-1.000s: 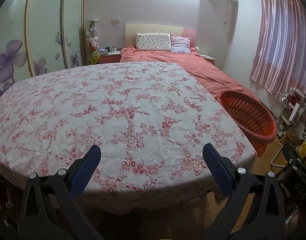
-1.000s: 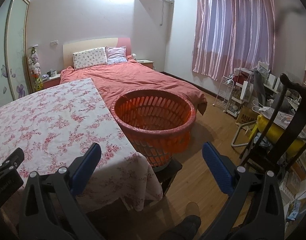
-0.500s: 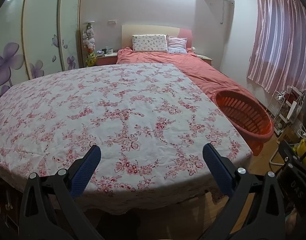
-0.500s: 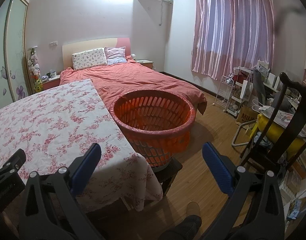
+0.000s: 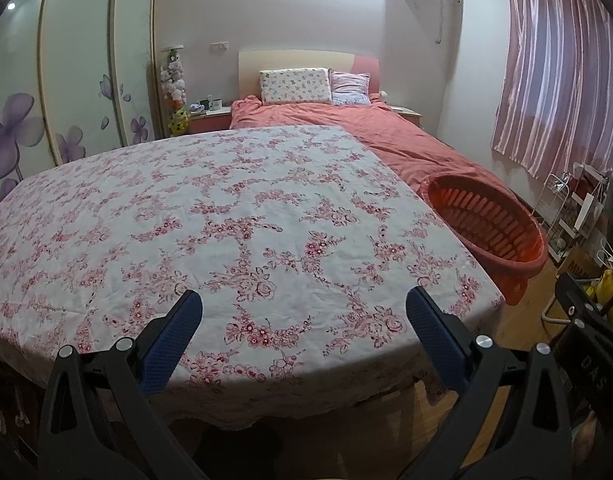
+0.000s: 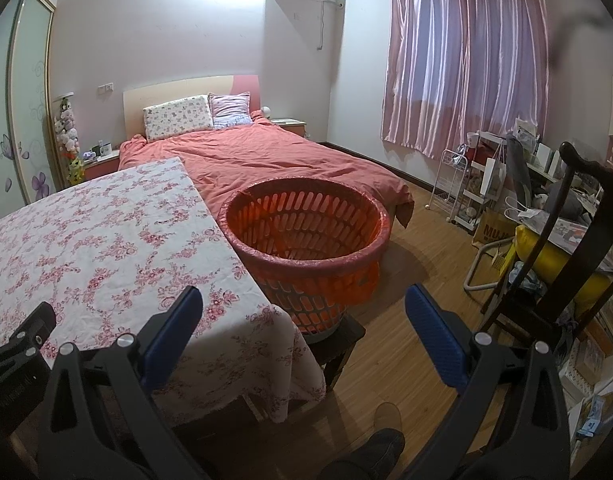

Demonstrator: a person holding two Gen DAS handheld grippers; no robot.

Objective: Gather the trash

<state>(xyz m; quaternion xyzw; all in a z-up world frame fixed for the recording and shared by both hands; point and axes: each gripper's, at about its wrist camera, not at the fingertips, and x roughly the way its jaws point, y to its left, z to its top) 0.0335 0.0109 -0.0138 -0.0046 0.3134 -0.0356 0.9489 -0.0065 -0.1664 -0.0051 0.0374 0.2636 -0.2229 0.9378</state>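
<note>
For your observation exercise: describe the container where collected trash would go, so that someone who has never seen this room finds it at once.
Start at the bed with the salmon-pink cover. At its foot, beside the corner of the flowered tablecloth, a round orange-red basket sits on a low dark stool. Its slotted plastic walls set it apart from everything nearby.

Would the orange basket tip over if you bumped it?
Probably, yes. The orange basket perches on a small dark stool narrower than itself, so a shove could topple it. Its slotted plastic walls look light, and it seems empty.
</note>
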